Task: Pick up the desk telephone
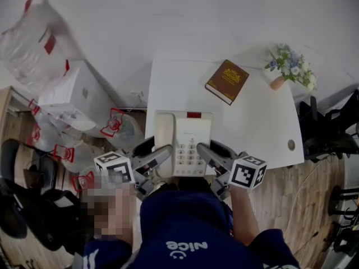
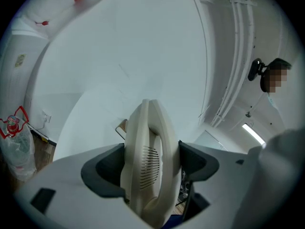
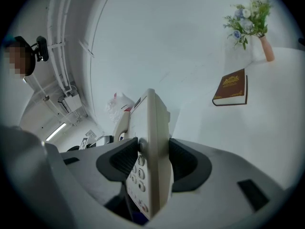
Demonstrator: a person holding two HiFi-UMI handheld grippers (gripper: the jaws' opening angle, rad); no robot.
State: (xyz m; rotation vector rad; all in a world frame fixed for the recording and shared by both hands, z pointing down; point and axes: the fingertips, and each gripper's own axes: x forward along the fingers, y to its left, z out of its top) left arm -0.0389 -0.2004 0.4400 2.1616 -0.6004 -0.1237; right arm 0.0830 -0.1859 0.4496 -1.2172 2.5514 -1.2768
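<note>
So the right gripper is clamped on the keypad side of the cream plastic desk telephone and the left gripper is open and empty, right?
Not quite. The left gripper isn't open and empty: the left gripper view shows its jaws closed on the handset side of the cream plastic desk telephone. The right gripper does clamp the keypad side.

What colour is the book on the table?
The book is dark brown with gold lettering, clearest in the right gripper view.
</note>
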